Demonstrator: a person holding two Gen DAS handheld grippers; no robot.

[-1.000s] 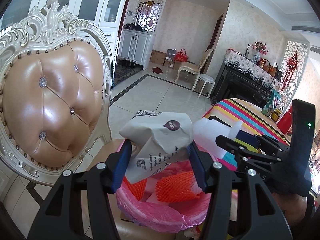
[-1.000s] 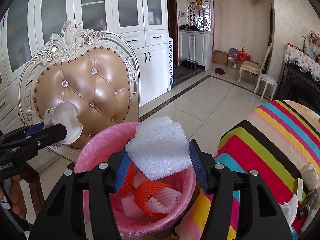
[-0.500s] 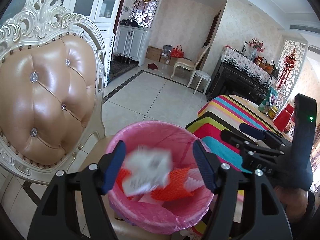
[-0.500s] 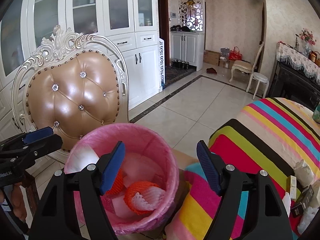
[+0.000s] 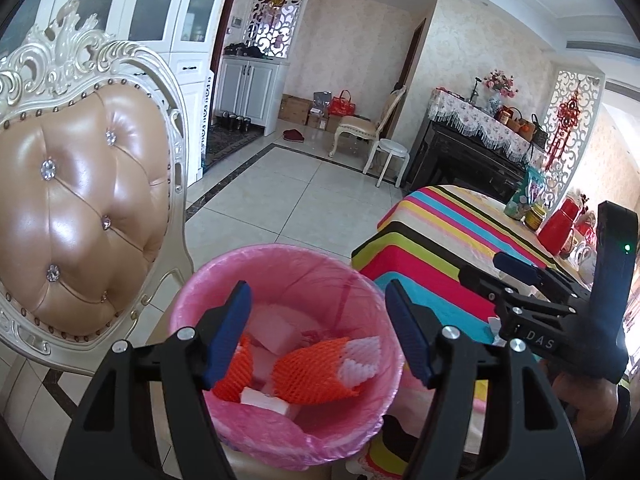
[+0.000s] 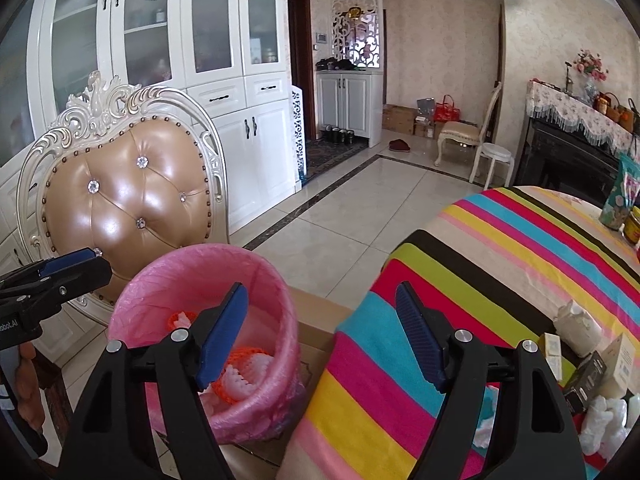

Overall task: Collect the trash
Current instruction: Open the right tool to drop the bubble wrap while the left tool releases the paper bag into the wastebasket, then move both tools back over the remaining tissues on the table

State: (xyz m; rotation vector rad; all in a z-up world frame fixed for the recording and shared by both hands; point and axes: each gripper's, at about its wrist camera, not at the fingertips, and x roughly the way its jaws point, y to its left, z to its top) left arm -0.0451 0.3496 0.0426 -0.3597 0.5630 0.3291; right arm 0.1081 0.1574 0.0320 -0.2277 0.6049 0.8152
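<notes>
The biggest change on my screens is the view itself: a second ago both claws hung over the pink bin [image 5: 280,276], and now my right wrist view has swung toward the striped table [image 6: 500,264], with the bin off to its left, while the left view sits over the bin mouth. The bin stands on the seat of the padded chair [image 5: 80,208], just beside the table edge.

Next, the loads are gone. A second ago my left claw [image 5: 320,332] pinched a crumpled printed paper wrapper and my right claw [image 6: 320,332] pinched a white foam sheet. Both sets of jaws have just been opening, and both now stand spread with nothing between the pads. I read that as two clean drops.

Inside the bin I see orange net sleeves [image 5: 320,372] and pale foam pieces [image 5: 276,328]; the wrapper itself I cannot pick out from here.

For the task, one round is done. More trash waits on the table near its right edge: small boxes [image 6: 592,368] and white crumpled scraps [image 6: 600,420]. My right claw is the nearer one, so I would send it there first.
</notes>
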